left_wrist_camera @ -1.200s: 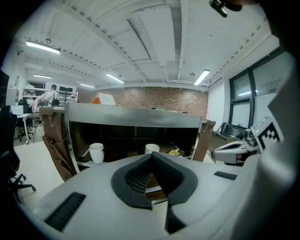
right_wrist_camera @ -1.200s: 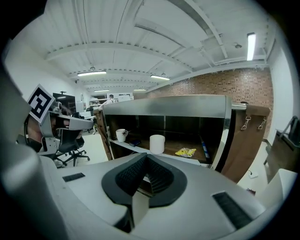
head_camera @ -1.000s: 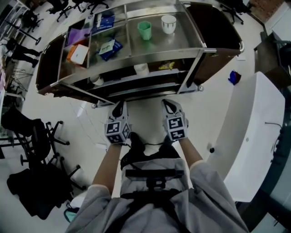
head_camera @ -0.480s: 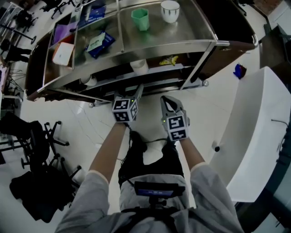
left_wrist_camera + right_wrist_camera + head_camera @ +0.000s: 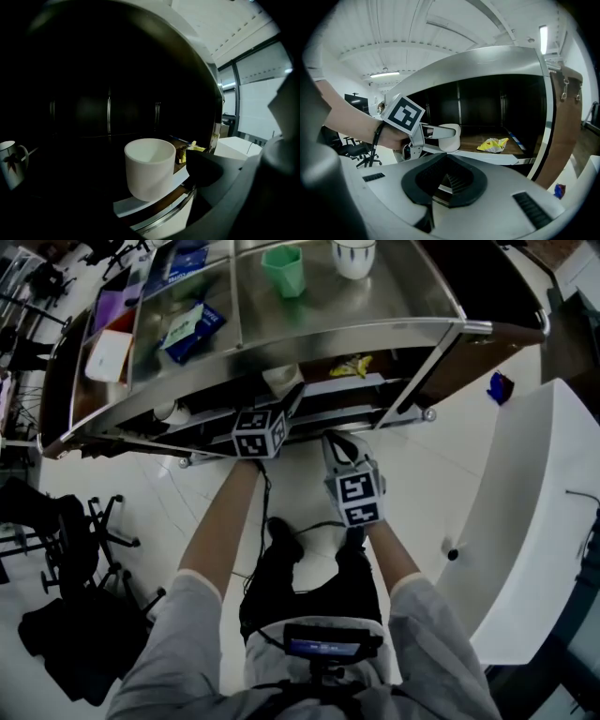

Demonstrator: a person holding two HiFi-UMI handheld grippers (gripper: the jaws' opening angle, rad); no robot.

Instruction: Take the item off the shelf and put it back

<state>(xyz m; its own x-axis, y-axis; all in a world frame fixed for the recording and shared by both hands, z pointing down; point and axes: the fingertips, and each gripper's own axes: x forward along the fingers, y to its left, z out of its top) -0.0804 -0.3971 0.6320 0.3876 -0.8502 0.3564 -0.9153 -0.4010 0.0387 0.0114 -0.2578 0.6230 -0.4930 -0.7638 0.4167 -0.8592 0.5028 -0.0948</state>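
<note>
A plain white cup (image 5: 150, 166) stands at the front edge of the cart's middle shelf (image 5: 140, 206); in the head view the cup (image 5: 278, 378) shows just under the steel top. My left gripper (image 5: 287, 399) reaches in level and its jaws have just been opening; they stand open on either side of the cup without pressing it. From the right gripper view, the left gripper (image 5: 439, 140) brackets the cup (image 5: 452, 140). My right gripper (image 5: 338, 442) hangs shut and empty in front of the cart, below and right of the cup.
The cart's steel top (image 5: 394, 306) carries a green cup (image 5: 284, 268), a white patterned cup (image 5: 354, 254) and a blue packet (image 5: 192, 324). A yellow wrapper (image 5: 493, 144) lies on the middle shelf, a leaf-print mug (image 5: 11, 161) further left. White table (image 5: 525, 521) right, chairs (image 5: 66, 540) left.
Both hands have moved forward and down toward the cart. The left gripper has gone in to the middle shelf, and its jaws have spread around the white cup.
</note>
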